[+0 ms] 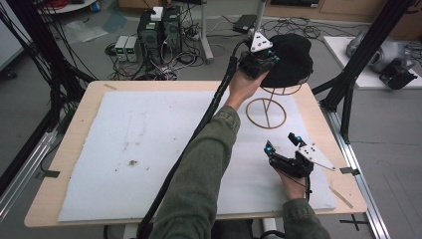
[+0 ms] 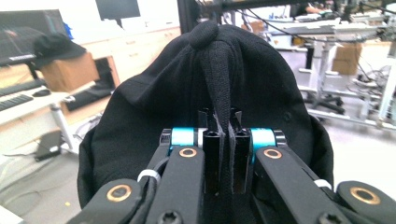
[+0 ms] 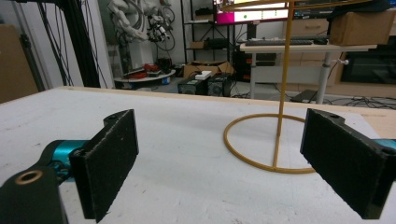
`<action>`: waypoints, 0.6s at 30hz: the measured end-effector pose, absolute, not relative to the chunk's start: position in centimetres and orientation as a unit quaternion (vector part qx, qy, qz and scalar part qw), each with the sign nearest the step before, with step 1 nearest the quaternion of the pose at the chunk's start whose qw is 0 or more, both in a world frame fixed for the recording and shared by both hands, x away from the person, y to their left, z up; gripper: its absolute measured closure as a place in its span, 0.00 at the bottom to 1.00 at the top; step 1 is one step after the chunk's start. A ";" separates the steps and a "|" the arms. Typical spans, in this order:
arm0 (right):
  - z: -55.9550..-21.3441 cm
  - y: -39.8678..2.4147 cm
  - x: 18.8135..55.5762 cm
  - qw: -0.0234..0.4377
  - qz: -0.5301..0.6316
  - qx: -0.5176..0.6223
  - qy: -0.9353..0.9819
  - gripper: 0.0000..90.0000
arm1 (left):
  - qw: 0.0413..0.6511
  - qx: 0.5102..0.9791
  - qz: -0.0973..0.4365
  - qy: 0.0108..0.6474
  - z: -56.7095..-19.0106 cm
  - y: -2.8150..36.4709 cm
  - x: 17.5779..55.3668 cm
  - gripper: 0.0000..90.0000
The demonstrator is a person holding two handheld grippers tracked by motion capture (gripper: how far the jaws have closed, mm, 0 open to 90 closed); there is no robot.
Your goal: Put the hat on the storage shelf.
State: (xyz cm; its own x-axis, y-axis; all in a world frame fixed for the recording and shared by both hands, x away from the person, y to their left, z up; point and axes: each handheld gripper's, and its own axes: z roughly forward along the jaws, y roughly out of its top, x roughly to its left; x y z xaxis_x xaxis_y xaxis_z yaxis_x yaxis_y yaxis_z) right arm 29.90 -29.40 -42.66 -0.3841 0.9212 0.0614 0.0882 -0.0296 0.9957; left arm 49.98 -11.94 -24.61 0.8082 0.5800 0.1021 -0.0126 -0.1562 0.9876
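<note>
The black cap (image 1: 288, 59) sits on top of the gold wire stand (image 1: 267, 112) at the far side of the table (image 1: 64, 149). The left gripper (image 1: 259, 57) pinches a fold of it tight. The right gripper (image 1: 283, 149) waits with jaws wide apart. Next, I think, the cap needs lifting straight up.

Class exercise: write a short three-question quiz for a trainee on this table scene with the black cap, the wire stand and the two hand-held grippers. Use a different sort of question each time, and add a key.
1. True or false: the left gripper is shut on a fold of the black cap.
2. Multiple choice: how do the right gripper's jaws stand? A) wide open with nothing between them B) clamped on the stand's pole C) shut on the cap
3. Short answer: what shape is the base of the yellow wire stand on the white mat?

Key: 1 true; 2 A; 3 a ring with a pole rising from it.
</note>
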 end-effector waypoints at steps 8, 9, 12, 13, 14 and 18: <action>-42.7 -29.3 29.9 0.358 0.580 0.424 0.597 0.12 | 0.595 0.741 0.233 0.206 -25.2 -12.4 50.6 0.97; -42.7 -29.4 29.9 0.358 0.580 0.424 0.597 0.12 | 0.594 0.742 0.232 0.207 -25.1 -12.4 50.7 0.97; -42.7 -29.4 29.9 0.361 0.579 0.423 0.596 0.12 | 0.591 0.746 0.227 0.208 -25.0 -12.3 50.7 0.97; -42.7 -29.4 29.9 0.361 0.579 0.423 0.596 0.12 | 0.591 0.746 0.225 0.210 -25.0 -12.3 50.7 0.97; -42.7 -29.4 29.9 0.361 0.579 0.423 0.596 0.12 | 0.591 0.745 0.224 0.211 -25.0 -12.3 50.7 0.97; -42.6 -29.4 29.9 0.361 0.579 0.423 0.596 0.12 | 0.591 0.746 0.217 0.215 -25.0 -12.4 50.9 0.97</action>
State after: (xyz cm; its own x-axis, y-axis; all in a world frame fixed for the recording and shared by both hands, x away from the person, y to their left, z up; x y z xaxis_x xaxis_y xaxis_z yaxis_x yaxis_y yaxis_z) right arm 29.93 -29.39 -42.64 -0.3814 0.9225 0.0591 0.0853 -0.0285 0.9959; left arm 50.86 -12.40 -25.05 0.8130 0.5782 0.0689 0.0650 -0.2076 0.9760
